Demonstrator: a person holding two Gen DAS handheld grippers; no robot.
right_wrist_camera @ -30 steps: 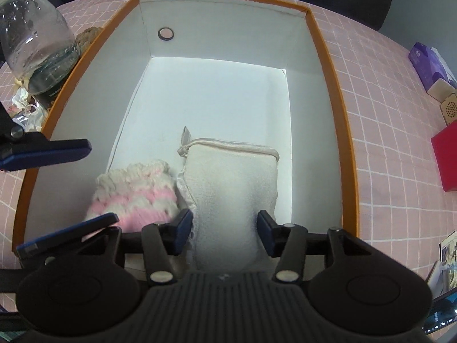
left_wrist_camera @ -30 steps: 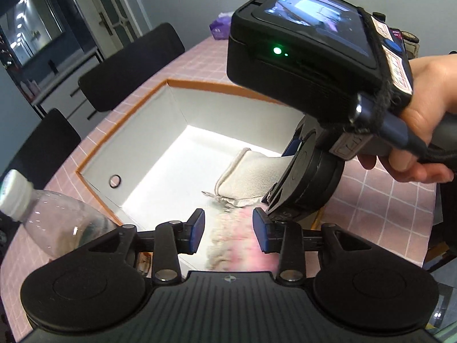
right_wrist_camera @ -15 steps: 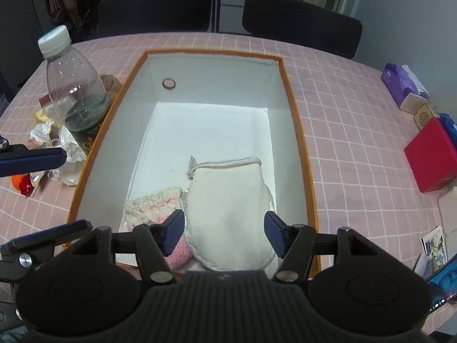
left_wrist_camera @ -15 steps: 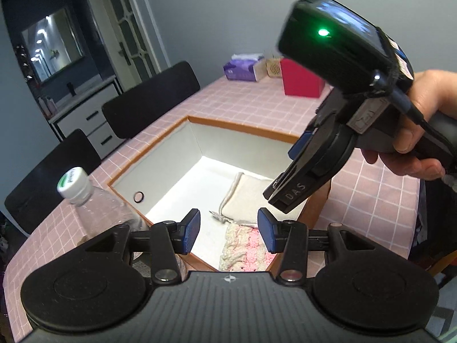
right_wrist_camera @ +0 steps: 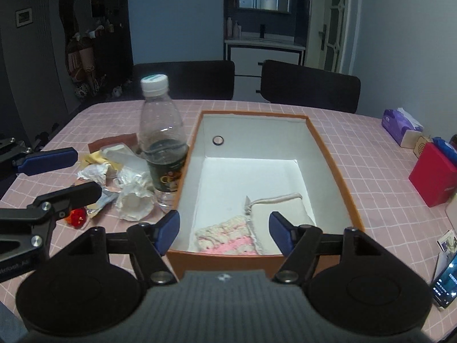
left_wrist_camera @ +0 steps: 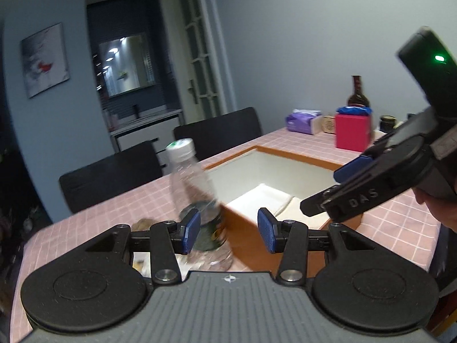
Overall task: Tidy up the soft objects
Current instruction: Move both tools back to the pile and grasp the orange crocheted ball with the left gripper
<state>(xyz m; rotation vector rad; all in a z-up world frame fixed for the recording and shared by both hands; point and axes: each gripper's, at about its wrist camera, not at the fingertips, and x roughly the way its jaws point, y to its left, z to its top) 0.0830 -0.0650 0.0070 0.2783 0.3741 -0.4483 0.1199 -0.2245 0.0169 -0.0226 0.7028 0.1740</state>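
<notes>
Two hand-held tools hung over a pink-checked tabletop (right_wrist_camera: 371,154) with their blue pads spread and nothing between them. The right tool (right_wrist_camera: 224,232) had just been widening its jaws; the left tool (left_wrist_camera: 228,231) had widened a little too. An orange-rimmed box (right_wrist_camera: 328,154) with white walls sat at the centre of the right wrist view. Inside it, at the near end, a pink-and-cream knitted piece (right_wrist_camera: 225,235) lay at about 6 o'clock, touching a cream cloth pouch (right_wrist_camera: 281,214) just to its 3 o'clock side. A clear plastic bottle (right_wrist_camera: 161,143) stood upright just outside the box's 9 o'clock wall, beside crumpled wrappers (right_wrist_camera: 125,183). A red box (right_wrist_camera: 431,177) and a purple tissue pack (right_wrist_camera: 400,124) rested toward 3 o'clock.
</notes>
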